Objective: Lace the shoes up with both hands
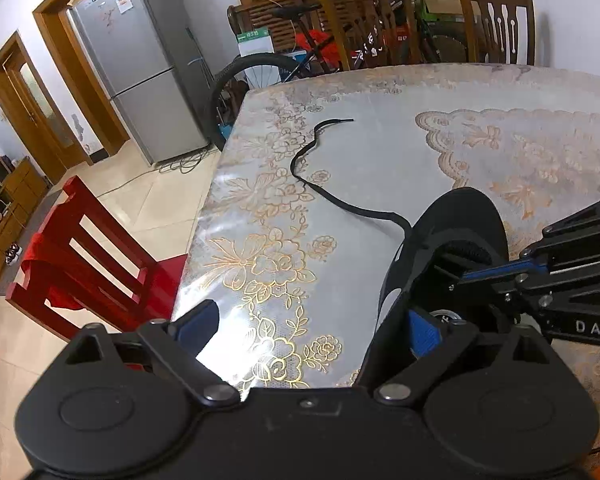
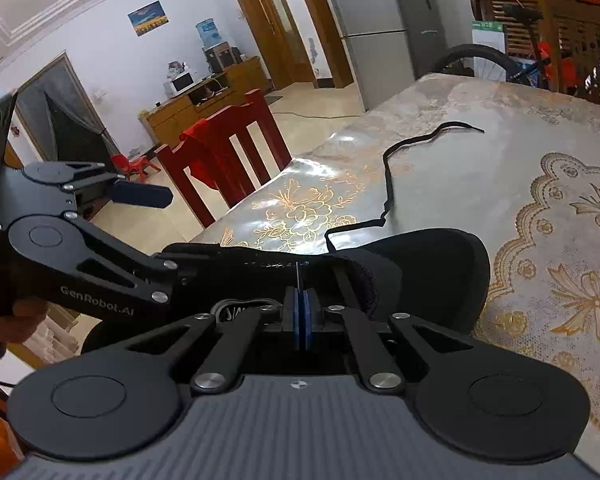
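Observation:
A black shoe lies on the floral table. Its black shoelace trails from the shoe's side across the table toward the far corner. My right gripper sits over the shoe's opening, blue pads pressed together on a thin strand of the shoelace that sticks up between them. My left gripper is open wide. Its right finger rests at the shoe's near side; its left finger hangs over the table edge.
A red chair stands off the table's left edge. Wooden chairs and a bicycle are behind the far edge, a fridge to the left. A person's hand grips the left gripper's handle.

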Available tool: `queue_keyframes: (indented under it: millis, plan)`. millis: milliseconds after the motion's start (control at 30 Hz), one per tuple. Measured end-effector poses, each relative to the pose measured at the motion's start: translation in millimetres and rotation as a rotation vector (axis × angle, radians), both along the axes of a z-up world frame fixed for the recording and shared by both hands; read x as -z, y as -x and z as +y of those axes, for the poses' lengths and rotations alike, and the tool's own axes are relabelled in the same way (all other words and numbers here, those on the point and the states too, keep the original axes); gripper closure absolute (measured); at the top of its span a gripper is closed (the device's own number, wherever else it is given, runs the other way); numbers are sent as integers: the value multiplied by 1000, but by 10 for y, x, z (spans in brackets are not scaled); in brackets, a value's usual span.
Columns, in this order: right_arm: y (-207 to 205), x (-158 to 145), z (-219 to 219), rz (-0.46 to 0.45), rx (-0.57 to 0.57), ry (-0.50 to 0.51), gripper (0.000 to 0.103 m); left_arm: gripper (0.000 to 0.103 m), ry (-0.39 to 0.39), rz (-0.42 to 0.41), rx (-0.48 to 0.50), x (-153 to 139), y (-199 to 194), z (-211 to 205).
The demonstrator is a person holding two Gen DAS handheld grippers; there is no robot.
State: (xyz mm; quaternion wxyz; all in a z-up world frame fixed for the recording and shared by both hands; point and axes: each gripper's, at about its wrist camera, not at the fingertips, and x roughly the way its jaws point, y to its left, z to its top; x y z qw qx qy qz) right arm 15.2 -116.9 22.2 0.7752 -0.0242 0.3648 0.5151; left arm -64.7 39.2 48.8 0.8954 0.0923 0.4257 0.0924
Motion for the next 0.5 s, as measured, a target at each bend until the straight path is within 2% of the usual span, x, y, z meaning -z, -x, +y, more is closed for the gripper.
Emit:
queue_keyframes:
  millis: [500]
  plan:
    - [-37, 40, 22, 15, -9, -16, 100, 7, -4, 17, -9, 2, -27, -8]
